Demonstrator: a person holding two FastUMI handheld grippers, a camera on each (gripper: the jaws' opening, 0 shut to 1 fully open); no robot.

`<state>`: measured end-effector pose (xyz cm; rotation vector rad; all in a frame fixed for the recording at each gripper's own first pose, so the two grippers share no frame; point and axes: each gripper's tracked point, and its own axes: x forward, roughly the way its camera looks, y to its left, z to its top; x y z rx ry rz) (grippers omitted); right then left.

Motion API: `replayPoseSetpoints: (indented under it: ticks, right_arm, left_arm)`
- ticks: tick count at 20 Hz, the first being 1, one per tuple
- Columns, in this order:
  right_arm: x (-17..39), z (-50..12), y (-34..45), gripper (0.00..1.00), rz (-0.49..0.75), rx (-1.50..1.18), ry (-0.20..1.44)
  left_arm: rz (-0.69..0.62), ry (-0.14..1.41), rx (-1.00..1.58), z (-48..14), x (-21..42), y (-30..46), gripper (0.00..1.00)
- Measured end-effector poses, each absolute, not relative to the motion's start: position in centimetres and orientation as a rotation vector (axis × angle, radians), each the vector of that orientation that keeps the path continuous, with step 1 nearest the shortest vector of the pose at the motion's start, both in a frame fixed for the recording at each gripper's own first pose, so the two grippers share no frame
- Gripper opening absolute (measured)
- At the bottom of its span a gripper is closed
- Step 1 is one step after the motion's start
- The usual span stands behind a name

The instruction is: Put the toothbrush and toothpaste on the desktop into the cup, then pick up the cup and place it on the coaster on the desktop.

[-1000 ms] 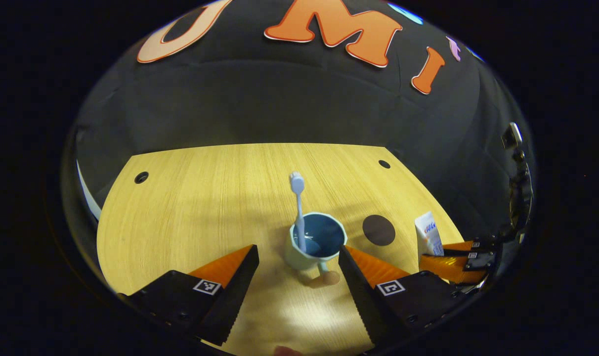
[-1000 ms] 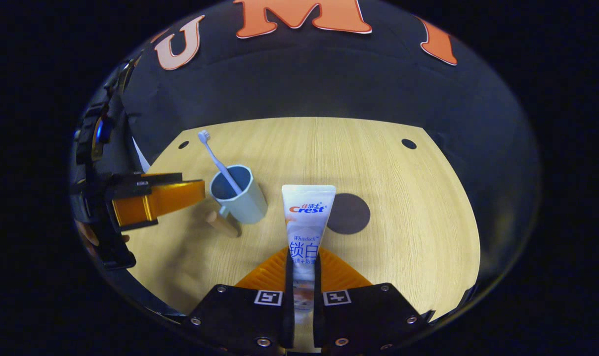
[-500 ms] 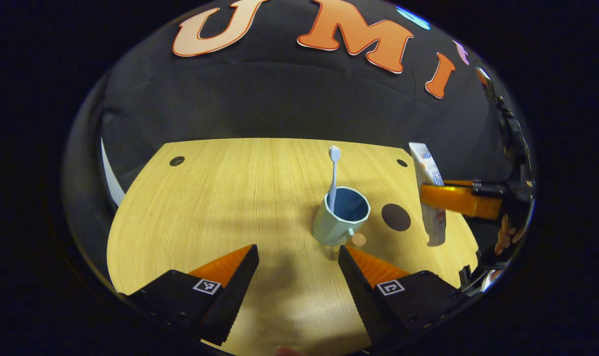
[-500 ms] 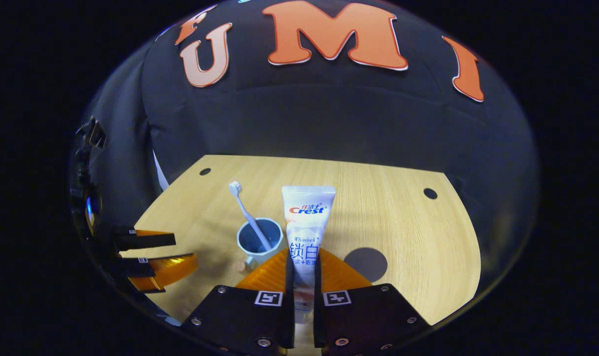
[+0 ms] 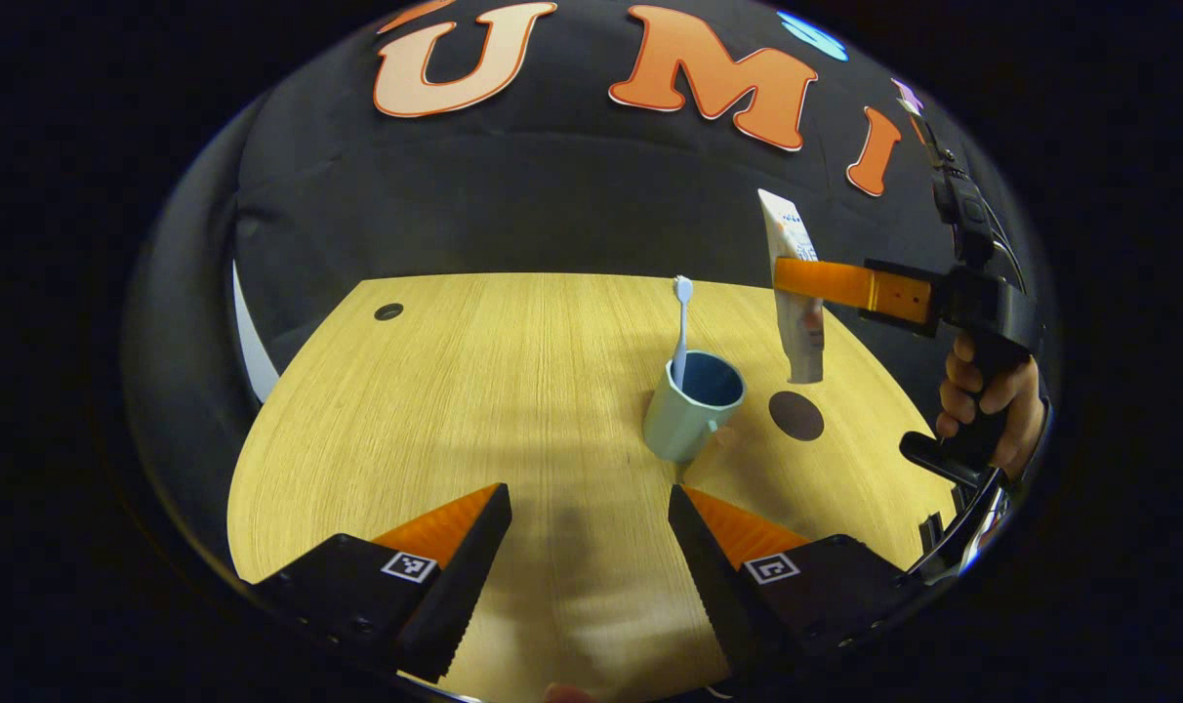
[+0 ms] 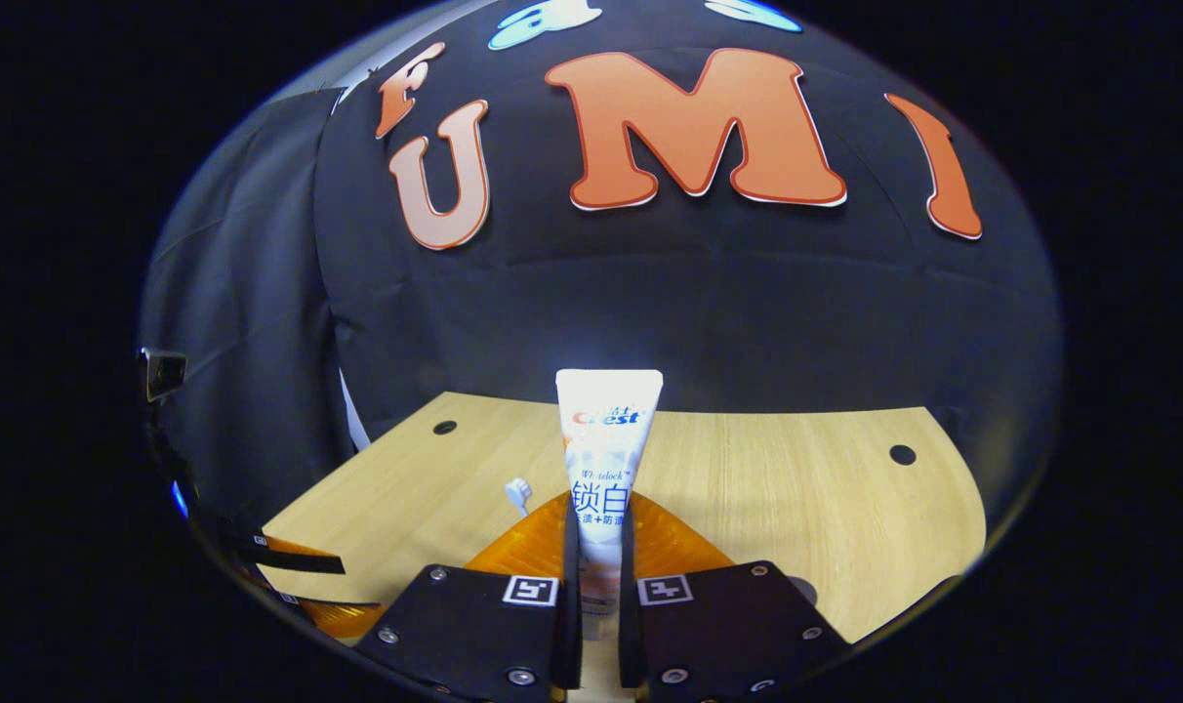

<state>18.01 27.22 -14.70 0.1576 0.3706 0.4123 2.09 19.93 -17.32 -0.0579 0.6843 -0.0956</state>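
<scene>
The desk [image 5: 474, 391] is pale wood with a fine straight grain, rounded at its edges and pierced by small dark holes; on it stands the cup [image 5: 691, 415], a pale blue faceted mug, glossy, with a small handle on its near side; just to its right, flat on the wood, lies the coaster [image 5: 796, 416], a thin dark disc.

The tube [image 5: 796, 293] is a soft white flat-crimped tube, hanging upright in the air above the coaster and a little right of the cup; the right gripper [image 6: 591, 576] has its jaws clamped on the tube's lower body, the crimped end up; the left gripper [image 5: 587, 532] hovers low over the desk, jaws wide apart and empty.

The brush [image 5: 682, 327], a slim pale plastic stick with a small bristled head, stands in the cup, leaning on the far rim.

Judging by this, the tube step is in hand; next it wants carrying over the cup's mouth, lowering beside the brush, then release.
</scene>
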Motion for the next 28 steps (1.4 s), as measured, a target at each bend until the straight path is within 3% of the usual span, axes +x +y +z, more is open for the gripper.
replayPoseSetpoints:
  ticks: [9, 22, 26, 28]
  right_arm:
    - [20.5, -16.8, 29.5, 0.15, 0.440, 0.224, 0.398]
    - [20.9, -22.6, 30.4, 0.16, 0.385, 0.309, 0.501]
    - [20.6, -23.5, 30.4, 0.22, 0.385, 0.280, 0.521]
    - [20.1, -23.7, 30.4, 0.34, 0.391, 0.262, 0.523]
  left_arm:
    - [-0.061, 0.706, -0.066, -18.6, 1.9, 21.2, 0.98]
    - [-0.052, 0.746, -0.071, -18.7, 2.4, 21.3, 0.98]
    - [-0.061, 0.742, -0.071, -17.6, 2.9, 20.4, 0.98]
    - [-0.063, 0.745, -0.071, -17.6, 3.1, 20.4, 0.98]
